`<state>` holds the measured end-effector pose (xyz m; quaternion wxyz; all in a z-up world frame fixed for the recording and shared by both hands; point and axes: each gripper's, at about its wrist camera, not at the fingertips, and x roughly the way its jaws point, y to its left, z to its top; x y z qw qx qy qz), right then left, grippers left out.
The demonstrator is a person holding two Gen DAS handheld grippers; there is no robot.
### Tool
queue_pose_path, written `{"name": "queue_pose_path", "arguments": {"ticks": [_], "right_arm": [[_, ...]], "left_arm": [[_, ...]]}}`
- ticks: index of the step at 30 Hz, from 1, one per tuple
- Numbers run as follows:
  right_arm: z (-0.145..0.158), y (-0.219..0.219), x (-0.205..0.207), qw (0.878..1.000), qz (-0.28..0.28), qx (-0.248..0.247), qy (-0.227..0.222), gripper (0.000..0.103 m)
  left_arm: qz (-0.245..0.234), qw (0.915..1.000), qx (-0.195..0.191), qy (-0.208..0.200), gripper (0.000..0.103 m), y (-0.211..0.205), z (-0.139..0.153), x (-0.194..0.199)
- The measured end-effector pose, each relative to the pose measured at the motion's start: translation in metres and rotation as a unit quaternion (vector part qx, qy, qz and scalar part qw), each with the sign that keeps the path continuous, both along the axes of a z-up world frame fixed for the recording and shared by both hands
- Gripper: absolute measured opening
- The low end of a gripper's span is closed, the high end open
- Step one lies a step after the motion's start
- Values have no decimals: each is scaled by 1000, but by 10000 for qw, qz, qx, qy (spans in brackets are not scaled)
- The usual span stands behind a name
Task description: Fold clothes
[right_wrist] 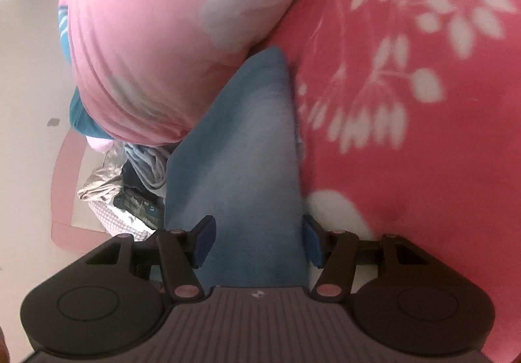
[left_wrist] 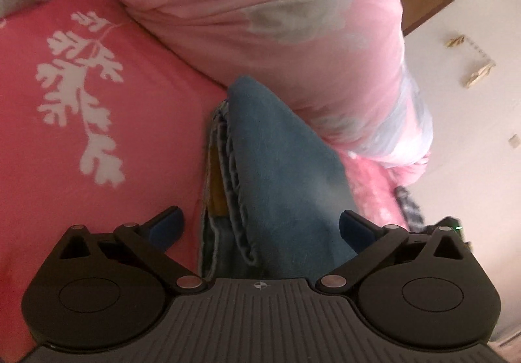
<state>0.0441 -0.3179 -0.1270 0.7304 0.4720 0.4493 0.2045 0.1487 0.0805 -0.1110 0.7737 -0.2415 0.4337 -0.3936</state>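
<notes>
The pink floral bedsheet [left_wrist: 81, 167] held folded jeans [left_wrist: 280, 167] against the pink quilt [left_wrist: 260, 21] at twelve o'clock. Left gripper [left_wrist: 260, 229] gaped wide, right gripper [right_wrist: 257, 239] half-open, neither gripping; folding seemed nearly finished.

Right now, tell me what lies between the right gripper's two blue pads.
The folded blue jeans run up between the open right gripper's pads, untouched by them, on the red leaf-print bedsheet. This shows in the right wrist view.
</notes>
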Motion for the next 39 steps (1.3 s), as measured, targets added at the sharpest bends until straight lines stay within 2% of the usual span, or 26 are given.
{"name": "queue_pose_path", "arguments": {"ticks": [3, 6, 10, 13, 17, 21, 27, 29, 30, 32, 34, 36, 38, 39], "right_arm": [[-1, 7, 10, 9999, 84, 3, -61, 59], [2, 13, 16, 9994, 185, -170, -240, 50], [4, 13, 14, 9991, 121, -171, -356, 33], [7, 9, 10, 9984, 58, -122, -550, 28], [6, -4, 8, 9978, -1, -15, -658, 27], [8, -29, 1, 9974, -130, -13, -709, 27], [22, -79, -23, 9943, -667, -205, -812, 27], [19, -90, -28, 9939, -817, -231, -705, 28], [16, -94, -29, 9939, -871, -254, -632, 32], [11, -92, -28, 9946, -875, -330, -453, 34], [21, -90, -31, 9933, -906, -545, -475, 42], [41, -86, -41, 9867, -917, -1210, -581, 45], [66, -80, -58, 9708, -1027, -1965, -913, 45], [79, -77, -68, 9594, -1108, -2335, -1125, 45]], "left_arm": [[-61, 9999, -69, 48, 103, -5, -2, 7], [-157, 9999, -71, 3, 103, -15, -1, 11], [-128, 9998, -128, 28, 103, -28, 2, 14], [-135, 9993, -324, 121, 103, -37, 6, 7], [-214, 9996, -158, 61, 103, -58, 10, 1], [-463, 9987, -180, 97, 103, -88, 14, -2], [-998, 9947, -228, -27, 103, -142, 6, -14], [-1018, 9945, 8, -249, 103, -153, 5, -16], [-988, 9944, 132, -339, 100, -154, 6, -18], [-903, 9950, 243, -358, 99, -146, 10, -21], [-750, 9951, 407, -491, 100, -135, 19, -26], [-491, 9937, 587, -813, 100, -119, 33, -34], [-74, 9885, 789, -1287, 100, -104, 51, -42], [159, 9831, 849, -1616, 99, -98, 62, -49]]}}
